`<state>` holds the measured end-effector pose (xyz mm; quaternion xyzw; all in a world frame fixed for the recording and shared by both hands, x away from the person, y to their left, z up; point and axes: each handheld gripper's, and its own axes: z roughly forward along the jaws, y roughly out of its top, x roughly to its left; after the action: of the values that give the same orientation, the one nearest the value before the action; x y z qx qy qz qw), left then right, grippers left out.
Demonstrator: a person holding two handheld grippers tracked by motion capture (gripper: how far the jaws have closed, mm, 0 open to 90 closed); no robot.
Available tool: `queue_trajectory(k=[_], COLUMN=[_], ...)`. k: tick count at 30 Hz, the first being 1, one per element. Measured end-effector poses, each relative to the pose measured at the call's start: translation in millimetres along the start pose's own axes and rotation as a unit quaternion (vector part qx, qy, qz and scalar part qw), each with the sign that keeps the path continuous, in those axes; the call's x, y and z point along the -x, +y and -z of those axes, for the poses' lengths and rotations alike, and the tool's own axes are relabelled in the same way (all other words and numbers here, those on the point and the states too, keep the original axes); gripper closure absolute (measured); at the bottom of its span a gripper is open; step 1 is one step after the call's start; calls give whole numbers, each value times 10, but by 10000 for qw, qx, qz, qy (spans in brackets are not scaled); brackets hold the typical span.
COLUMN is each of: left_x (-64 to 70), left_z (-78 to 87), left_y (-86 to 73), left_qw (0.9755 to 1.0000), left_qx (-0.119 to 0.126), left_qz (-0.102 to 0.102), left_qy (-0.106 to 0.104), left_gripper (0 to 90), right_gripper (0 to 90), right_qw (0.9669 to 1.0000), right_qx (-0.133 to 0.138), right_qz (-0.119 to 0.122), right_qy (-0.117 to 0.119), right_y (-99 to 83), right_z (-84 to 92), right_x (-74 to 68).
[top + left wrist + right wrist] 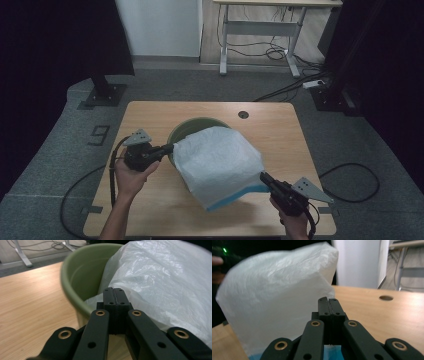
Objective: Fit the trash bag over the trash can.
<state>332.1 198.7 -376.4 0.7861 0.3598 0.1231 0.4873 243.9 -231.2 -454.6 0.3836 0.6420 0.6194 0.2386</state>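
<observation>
1. Broadly, the table [150, 210]: light wood, bearing all the items below; its round cable hole [243, 114] lies at the far edge, beyond the work.

2. Bag [220, 162]: white, thin plastic, with a blue band along its near lower edge. It is spread in the air between the two tools, above and in front of the bin, and covers the near part of the bin's mouth. Its stretched line runs slantwise, from the far left corner to the near right corner.

3. Bin [197, 125]: green, round, upright at mid-table, directly behind and beneath the bag. The bag's opening has to go over its rim, so the bag lies toward the person from the bin and partly over it.

4. Left gripper [171, 147]: jaws fully together, pinching the bag's left corner, just beside the bin's left rim. It is the nearer tool to the bin.

5. Right gripper [264, 176]: jaws fully together on the bag's blue-banded corner, out over the table's near right, apart from the bin. By judgement, this corner must travel farthest to reach the rim.
</observation>
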Motion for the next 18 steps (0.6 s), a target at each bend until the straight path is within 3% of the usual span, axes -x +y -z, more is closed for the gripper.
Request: queue_trajectory(k=[6, 7, 9, 10, 13, 18], left_x=[21, 22, 36, 40, 9, -37], left_z=[-158, -170, -158, -126, -13, 218], left_y=[7, 9, 12, 13, 6, -8], left_qw=[9996, 9992, 9995, 9998, 9999, 9997], left_qx=[-196, -230, -186, -101, 82, 238], left_qz=[-22, -47, -112, -132, -56, -42], left_qy=[-209, -314, -251, -135, -76, 56], left_gripper=[884, 852, 762, 706, 546, 492], right_gripper=[888, 887, 887, 887, 887, 887], right_qw=[9996, 9995, 9995, 9995, 9994, 9993], right_qx=[288, 304, 315, 319, 350, 355], right_qz=[-28, -50, -72, -62, 0, 22], right_qy=[-49, -44, -43, -47, -46, -72], right_y=[173, 204, 265, 287, 361, 425], right_z=[130, 134, 125, 118, 90, 53], right_x=[32, 36, 35, 31, 7, -7])
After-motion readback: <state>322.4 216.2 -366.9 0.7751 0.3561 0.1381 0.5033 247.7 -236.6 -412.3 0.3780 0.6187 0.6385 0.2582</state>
